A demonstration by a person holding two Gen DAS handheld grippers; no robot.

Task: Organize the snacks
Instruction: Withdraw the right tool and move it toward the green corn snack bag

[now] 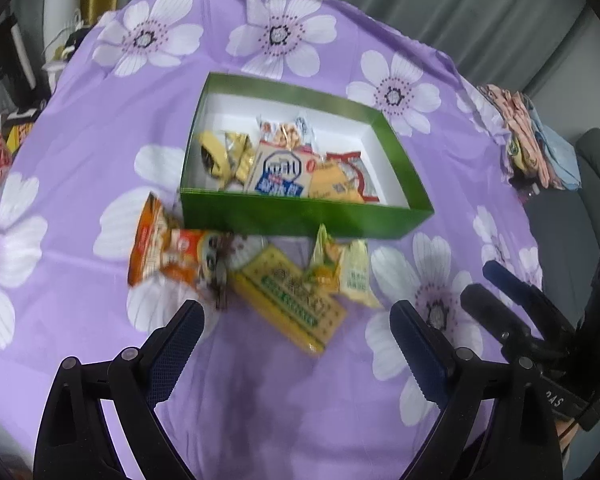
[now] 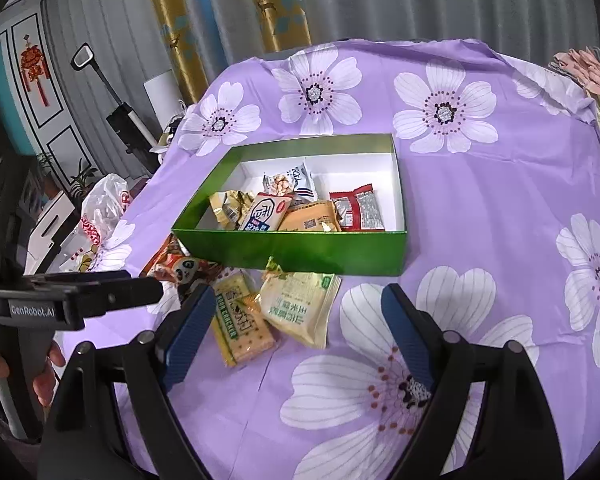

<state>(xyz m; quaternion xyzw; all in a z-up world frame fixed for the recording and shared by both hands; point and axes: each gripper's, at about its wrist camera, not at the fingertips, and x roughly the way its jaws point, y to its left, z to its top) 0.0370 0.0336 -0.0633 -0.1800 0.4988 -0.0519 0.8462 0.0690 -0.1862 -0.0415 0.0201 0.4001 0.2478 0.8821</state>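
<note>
Both claws, left claw (image 1: 296,320) and right claw (image 2: 300,304), are spread and hold nothing; at 12 o'clock the yellow cracker pack (image 2: 242,320) lies before the green box (image 2: 300,250), perhaps touching a pale green packet (image 2: 300,304).

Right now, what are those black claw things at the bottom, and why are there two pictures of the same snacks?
They are pinching tools, one in each of a person's hands, each carrying a small camera. One picture looks out past the left gripper, the other past the right gripper. Both are open and hold nothing. On the purple flowered tablecloth sits a green box already holding several snacks. In front of it lie three more: an orange packet, a yellow cracker pack and a pale green packet.
</note>
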